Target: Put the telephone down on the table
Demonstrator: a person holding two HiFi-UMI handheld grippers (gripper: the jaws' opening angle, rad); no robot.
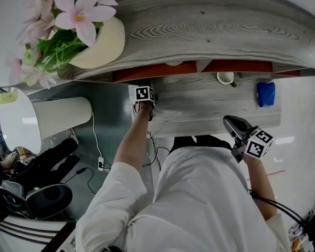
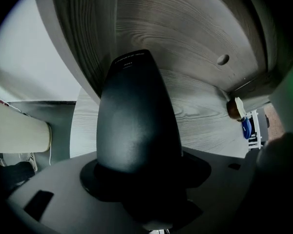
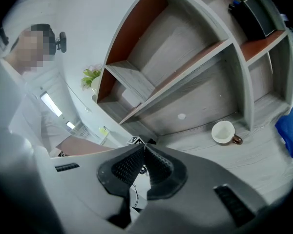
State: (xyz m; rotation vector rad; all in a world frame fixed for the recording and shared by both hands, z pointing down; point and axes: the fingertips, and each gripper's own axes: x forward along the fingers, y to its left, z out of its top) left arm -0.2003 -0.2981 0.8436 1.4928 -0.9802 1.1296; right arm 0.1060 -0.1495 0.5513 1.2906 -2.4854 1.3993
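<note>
Two steps look left to me: lowering the handset and letting it go. The left gripper hangs at the left edge of the bench, just under the curved upper shelf. Its own view is filled by the telephone, a smooth black rounded body standing up between the jaws, which are closed against its lower part. The handset is therefore in hand, not set down. From the head view I cannot tell whether its underside is touching the wood or is apart from it, because the marker cube and the arm cover that spot.

The right gripper plays no part. It is held off the front edge toward the right corner, with its ribbed pads meeting at the tips and nothing between them.

The bench top beside the left edge is bare grain. A white cup stands at the back edge, and a blue cloth lies near the back right corner, both well apart from the handset.
</note>
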